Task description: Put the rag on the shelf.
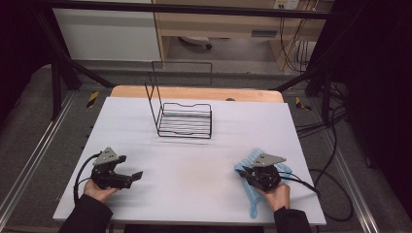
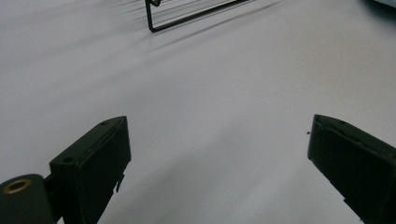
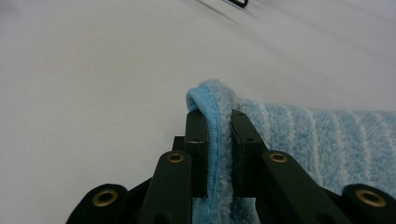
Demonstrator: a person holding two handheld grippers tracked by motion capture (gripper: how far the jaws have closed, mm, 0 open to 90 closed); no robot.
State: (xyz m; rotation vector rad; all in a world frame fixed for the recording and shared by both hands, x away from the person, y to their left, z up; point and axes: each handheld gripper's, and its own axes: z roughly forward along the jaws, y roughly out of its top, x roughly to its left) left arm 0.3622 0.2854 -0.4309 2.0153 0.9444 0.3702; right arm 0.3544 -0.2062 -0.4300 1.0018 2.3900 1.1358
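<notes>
Along the right tool (image 3: 218, 140), jaws pinching the blue towel's (image 3: 322, 140) hem; left tool (image 2: 217, 158) wide.

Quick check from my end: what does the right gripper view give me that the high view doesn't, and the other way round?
Right gripper view: the right gripper has its jaws shut on the hemmed edge of the blue striped towel.

High view: the left gripper, open over the bare white table, both hands, and the whole black wire rack at the far side.

Both: the towel at the right gripper, the white table, and some of the rack.
</notes>
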